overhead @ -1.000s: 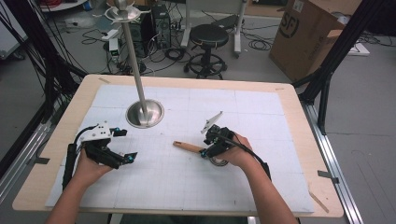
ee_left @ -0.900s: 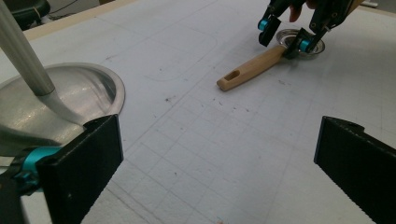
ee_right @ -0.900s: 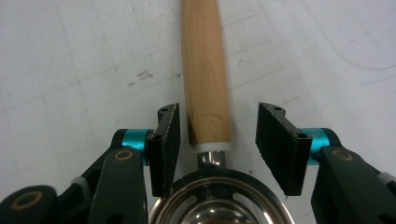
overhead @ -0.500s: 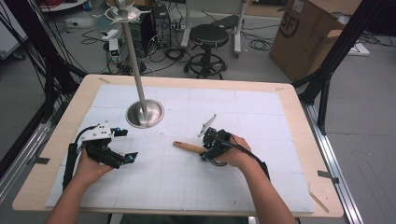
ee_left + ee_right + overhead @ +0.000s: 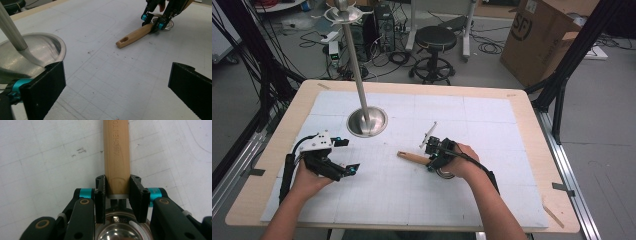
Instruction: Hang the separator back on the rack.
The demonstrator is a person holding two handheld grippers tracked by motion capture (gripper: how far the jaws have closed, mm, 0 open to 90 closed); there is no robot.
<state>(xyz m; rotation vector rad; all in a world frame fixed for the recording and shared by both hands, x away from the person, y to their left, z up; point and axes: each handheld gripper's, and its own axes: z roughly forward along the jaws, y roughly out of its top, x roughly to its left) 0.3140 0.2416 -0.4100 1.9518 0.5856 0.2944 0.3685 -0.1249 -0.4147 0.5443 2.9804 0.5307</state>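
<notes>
Right gripper [image 5: 117, 192] clamped on wooden handle [image 5: 116, 152]; left gripper [image 5: 117, 85] jaws apart, open mat ahead.

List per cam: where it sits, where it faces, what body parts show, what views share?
High view: above the person's side, facing forward-down on the white gridded mat; both forearms show.
Left gripper view: rides the open left gripper, facing the metal stand base.
Right gripper view: rides the right gripper, shut on the wooden-handled steel utensil.
Shared: the utensil appears in all three.
</notes>
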